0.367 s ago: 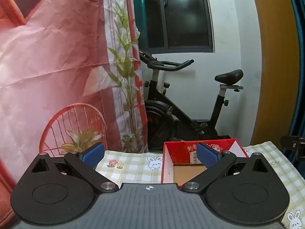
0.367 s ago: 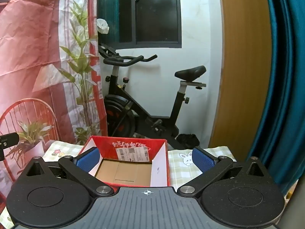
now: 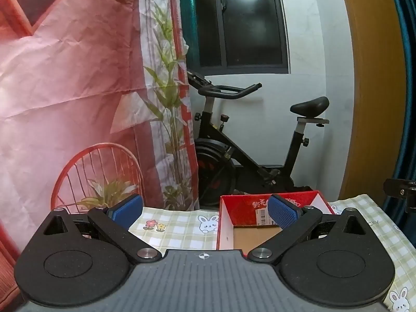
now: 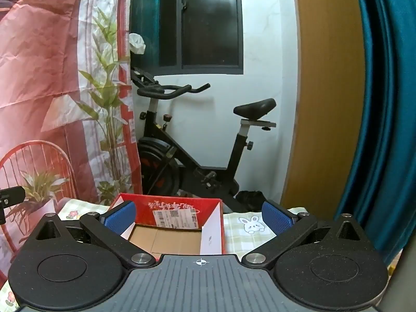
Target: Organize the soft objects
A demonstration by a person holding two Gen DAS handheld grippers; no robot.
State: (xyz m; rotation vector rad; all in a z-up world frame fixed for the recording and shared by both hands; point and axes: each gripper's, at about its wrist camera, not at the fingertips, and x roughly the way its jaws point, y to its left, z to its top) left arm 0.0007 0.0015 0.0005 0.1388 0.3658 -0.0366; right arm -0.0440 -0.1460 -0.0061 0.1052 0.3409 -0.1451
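Note:
A red cardboard box [image 3: 244, 205] with a brown bottom and a shipping label stands open and empty on a green checked tablecloth [image 3: 179, 228]. It also shows in the right wrist view [image 4: 179, 205]. My left gripper [image 3: 204, 212] is open and empty, held above the cloth just left of the box's near side. My right gripper [image 4: 199, 217] is open and empty, held above the box's near right corner. No soft object is in view.
A black exercise bike [image 3: 234, 140] stands behind the table against a white wall. A red printed curtain [image 3: 65, 78] hangs at the left. A brown door panel [image 4: 325, 91] and teal curtain [image 4: 384, 104] are at the right.
Both views have shifted very slightly; the grippers stay open and nothing has been taken hold of.

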